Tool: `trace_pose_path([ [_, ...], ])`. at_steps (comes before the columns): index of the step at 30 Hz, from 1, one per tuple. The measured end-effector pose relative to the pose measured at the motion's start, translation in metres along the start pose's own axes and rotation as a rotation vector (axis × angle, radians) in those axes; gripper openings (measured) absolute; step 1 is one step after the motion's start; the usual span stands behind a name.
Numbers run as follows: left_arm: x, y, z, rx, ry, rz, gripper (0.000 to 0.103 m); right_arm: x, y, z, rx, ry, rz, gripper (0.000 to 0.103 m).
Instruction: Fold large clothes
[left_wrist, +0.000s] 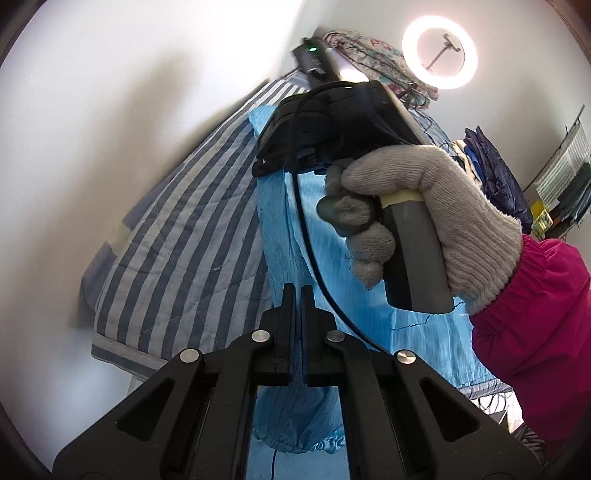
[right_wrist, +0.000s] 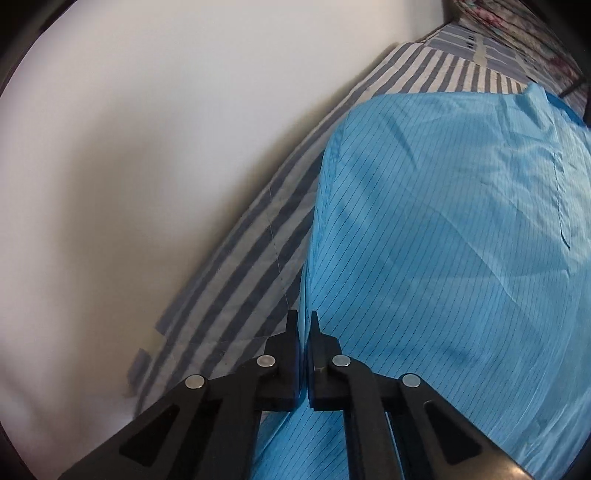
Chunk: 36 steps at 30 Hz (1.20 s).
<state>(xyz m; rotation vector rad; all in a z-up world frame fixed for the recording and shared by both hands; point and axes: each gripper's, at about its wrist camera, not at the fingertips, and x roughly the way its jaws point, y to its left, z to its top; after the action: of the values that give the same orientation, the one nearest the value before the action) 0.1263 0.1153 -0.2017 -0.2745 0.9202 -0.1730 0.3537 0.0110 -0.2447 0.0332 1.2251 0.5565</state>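
I am looking along my left hand-held gripper. It is pointing down at a slant, and its jaws are squeezing shut on a fold of the blue coat. A bunched cuff of the coat is hanging below the jaws.

The blue coat is lying spread out on a bed with a striped blanket, next to a white wall.

In the left view I am also seeing my right hand in a gray knit glove with a pink sleeve. It is wrapping around the gray handle of the other tool, with a finger curling on the trigger.

My right hand-held gripper is pointing down steeply at the coat's edge. Its jaws are pinching shut on that blue edge, right beside the striped blanket.

A ring light is glowing up high.
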Motion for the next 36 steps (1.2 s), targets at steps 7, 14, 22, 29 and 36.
trace_pose_path([
  [7, -0.008, -0.049, -0.003, 0.138, -0.038, 0.002, 0.000, -0.060, -0.058, -0.019, 0.142, -0.176, 0.185, 0.000],
  [14, -0.004, -0.109, -0.015, 0.278, -0.032, -0.048, 0.000, -0.114, -0.137, -0.063, 0.310, -0.337, 0.295, 0.000],
  [22, 0.025, -0.168, -0.037, 0.388, 0.052, -0.096, 0.000, -0.124, -0.234, -0.126, 0.538, -0.366, 0.258, 0.000],
  [29, 0.023, -0.189, -0.052, 0.434, 0.156, -0.217, 0.000, -0.116, -0.268, -0.130, 0.532, -0.322, 0.135, 0.000],
  [36, -0.015, -0.146, -0.024, 0.327, 0.046, -0.207, 0.000, -0.120, -0.273, -0.131, 0.494, -0.283, 0.129, 0.004],
])
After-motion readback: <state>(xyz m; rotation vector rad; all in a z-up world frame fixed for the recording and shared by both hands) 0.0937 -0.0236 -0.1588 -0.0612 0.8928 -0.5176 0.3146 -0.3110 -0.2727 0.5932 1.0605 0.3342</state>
